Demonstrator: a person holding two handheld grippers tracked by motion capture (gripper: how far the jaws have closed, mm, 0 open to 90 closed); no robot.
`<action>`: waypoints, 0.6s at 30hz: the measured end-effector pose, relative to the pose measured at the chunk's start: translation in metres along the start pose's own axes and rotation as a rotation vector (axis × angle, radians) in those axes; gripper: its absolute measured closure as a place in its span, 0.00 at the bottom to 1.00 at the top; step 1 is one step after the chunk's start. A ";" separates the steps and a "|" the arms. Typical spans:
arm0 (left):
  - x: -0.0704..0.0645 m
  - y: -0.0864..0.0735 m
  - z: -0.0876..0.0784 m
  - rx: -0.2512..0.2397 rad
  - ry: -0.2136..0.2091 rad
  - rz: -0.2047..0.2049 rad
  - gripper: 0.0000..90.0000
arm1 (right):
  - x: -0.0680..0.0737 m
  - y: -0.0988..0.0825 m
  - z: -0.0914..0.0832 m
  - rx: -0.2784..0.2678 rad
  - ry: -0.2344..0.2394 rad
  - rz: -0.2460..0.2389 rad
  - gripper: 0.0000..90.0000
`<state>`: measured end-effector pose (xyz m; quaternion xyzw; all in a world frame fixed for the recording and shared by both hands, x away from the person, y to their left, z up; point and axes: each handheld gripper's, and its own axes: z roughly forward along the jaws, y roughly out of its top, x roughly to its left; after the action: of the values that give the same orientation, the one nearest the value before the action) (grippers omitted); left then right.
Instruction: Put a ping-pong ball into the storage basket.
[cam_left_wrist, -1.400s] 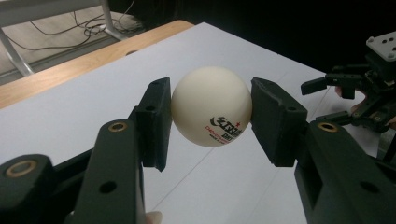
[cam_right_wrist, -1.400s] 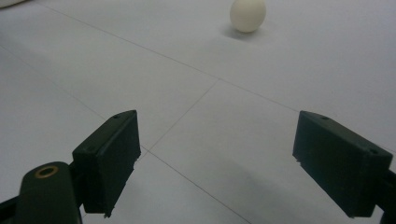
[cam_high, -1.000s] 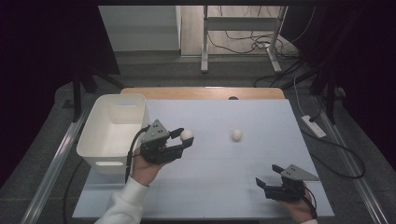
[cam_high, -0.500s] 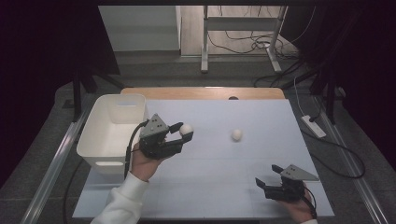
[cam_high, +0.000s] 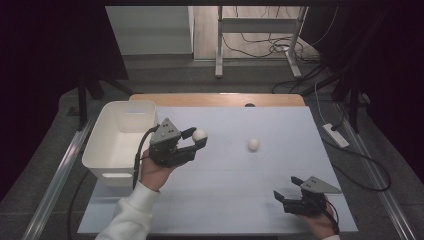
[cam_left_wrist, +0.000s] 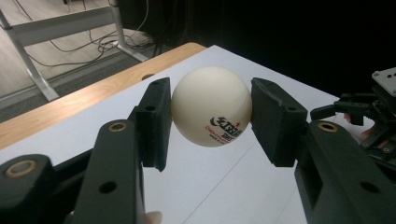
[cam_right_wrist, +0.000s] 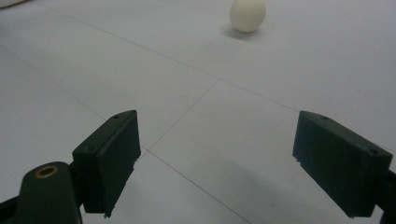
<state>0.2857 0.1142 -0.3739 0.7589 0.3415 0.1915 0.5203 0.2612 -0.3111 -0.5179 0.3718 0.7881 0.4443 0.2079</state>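
The left gripper (cam_high: 196, 139) is clamped on a white ball (cam_high: 199, 134), holding it above the white tabletop (cam_high: 240, 190), just to the right of the white bin (cam_high: 120, 142) that stands at the table's left edge. In the left gripper view the held ball (cam_left_wrist: 211, 106) sits squarely between the two black pads: one finger (cam_left_wrist: 154, 122) presses against its left side and the other against its right, with the ball's printed red and black logo facing the camera at the lower front. The ball bulges out above and below the pads, so it is gripped around its middle and touches nothing else. The person's hand (cam_high: 155, 172), in a white sleeve, carries this gripper from below.

A second white ball (cam_high: 253, 144) lies alone on the tabletop near the middle, well apart from both grippers. In the right gripper view this loose ball (cam_right_wrist: 248, 15) rests far ahead, near the top edge, a little to the right of the line between the jaws.

The right gripper (cam_high: 281, 196) hovers low over the near right corner of the table, its jaws pointing left. Its fingers (cam_right_wrist: 109, 156) stand wide apart with only bare tabletop between them, and nothing touches either pad.

The right gripper also shows at the right edge of the left gripper view, farther off.
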 end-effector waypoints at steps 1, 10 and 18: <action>0.001 0.000 0.000 0.001 0.001 -0.001 0.56 | 0.000 0.000 0.000 0.000 0.000 0.000 0.17; 0.007 0.000 -0.001 0.002 0.014 -0.011 0.56 | 0.000 0.000 0.000 0.003 -0.001 0.000 0.17; 0.008 0.002 -0.004 0.000 0.027 -0.001 0.56 | 0.000 0.000 0.000 0.005 -0.002 -0.002 0.17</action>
<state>0.2892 0.1226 -0.3710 0.7560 0.3489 0.2015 0.5159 0.2612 -0.3113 -0.5179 0.3720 0.7893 0.4419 0.2082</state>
